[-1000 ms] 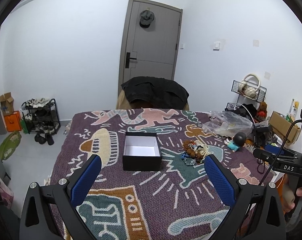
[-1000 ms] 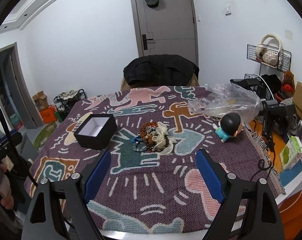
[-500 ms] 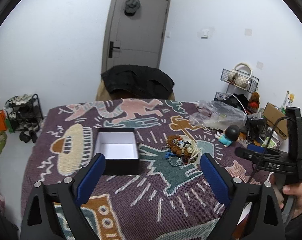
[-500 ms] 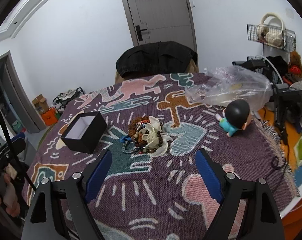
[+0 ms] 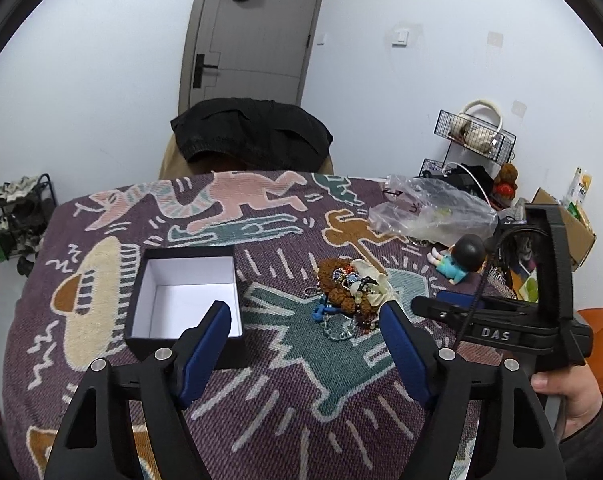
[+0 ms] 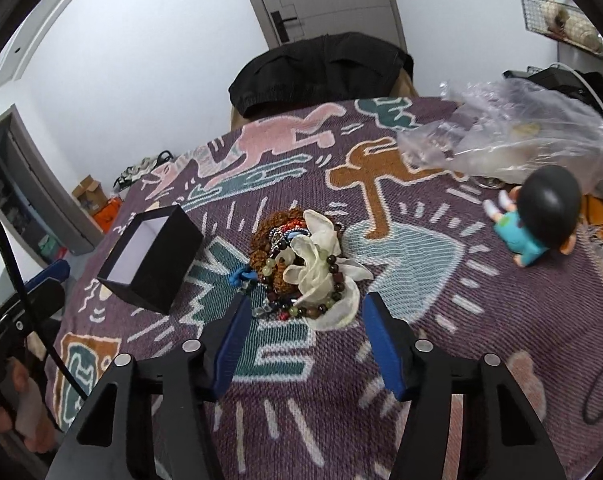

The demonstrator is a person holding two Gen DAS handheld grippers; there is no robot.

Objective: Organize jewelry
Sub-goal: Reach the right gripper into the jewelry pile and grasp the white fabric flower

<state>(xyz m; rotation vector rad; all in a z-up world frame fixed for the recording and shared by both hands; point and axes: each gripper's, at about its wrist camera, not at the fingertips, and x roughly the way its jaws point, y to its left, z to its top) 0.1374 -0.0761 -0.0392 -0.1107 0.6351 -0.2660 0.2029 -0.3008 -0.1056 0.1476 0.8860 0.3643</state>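
A heap of jewelry (image 5: 351, 292) (image 6: 301, 264), with brown beads, bead bracelets, a pale cloth flower and a blue chain, lies mid-table on the patterned cloth. Left of it stands an open black box (image 5: 185, 300) (image 6: 151, 256) with a white, empty inside. My left gripper (image 5: 305, 316) hovers above the cloth between box and heap, its jaws closing with nothing between them. My right gripper (image 6: 303, 306) hangs just in front of the heap, jaws closing, the near edge of the heap between the fingertips, pads not pressing on it. The right gripper also shows in the left wrist view (image 5: 453, 304).
A crumpled clear plastic bag (image 6: 513, 140) and a small doll with a dark head (image 6: 537, 216) lie at the right of the table. A chair with a black jacket (image 5: 253, 136) stands behind the far edge. Wire racks and boxes crowd the right wall.
Both grippers have come forward and down toward the table, and both pairs of jaws have narrowed. The heap of jewelry now sits right at the right gripper's fingertips.
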